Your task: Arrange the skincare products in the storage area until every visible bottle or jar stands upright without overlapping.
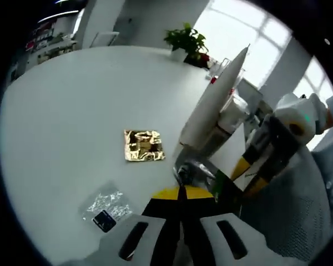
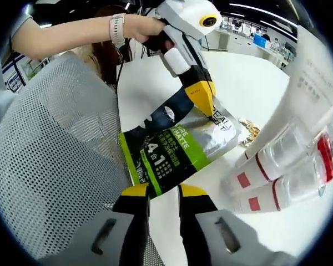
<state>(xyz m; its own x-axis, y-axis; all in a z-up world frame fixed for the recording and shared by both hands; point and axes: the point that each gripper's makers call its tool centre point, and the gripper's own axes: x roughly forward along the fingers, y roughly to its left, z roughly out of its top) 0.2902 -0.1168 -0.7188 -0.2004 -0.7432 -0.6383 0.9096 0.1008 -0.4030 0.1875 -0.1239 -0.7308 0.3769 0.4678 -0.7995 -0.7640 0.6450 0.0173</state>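
- The left gripper (image 1: pixel 181 195) holds its two jaws pressed together on the top edge of a shiny pouch (image 1: pixel 195 170), gripping it at the seam.
- In the right gripper view the same pouch (image 2: pixel 175 145) shows its face: black, green and silver with large white print. It hangs tilted over the edge of the white table (image 2: pixel 250 83).
- The left gripper (image 2: pixel 202 100) comes down from above in that view and pinches the pouch's upper corner; a hand (image 2: pixel 147 27) with a wristband holds its handle.
- The right gripper (image 2: pixel 164 195) has its yellow-tipped jaws set at the pouch's lower edge with a narrow gap between them; I cannot tell whether they are gripping it.
- In the left gripper view the right gripper (image 1: pixel 247 174) shows at the right, beside the pouch.
- A white tube (image 1: pixel 213 102) leans upward just behind the pouch, with clear bottles (image 2: pixel 288 172) bearing red bands lying beside it.
- A gold foil sachet (image 1: pixel 143 145) lies flat on the table (image 1: pixel 72 111), well apart from the pouch.
- A small clear packet (image 1: pixel 104 208) lies nearer, to the left.
- A grey mesh chair (image 2: pixel 55 149) stands beside the table.
- A potted plant (image 1: pixel 186 41) sits at the far edge.
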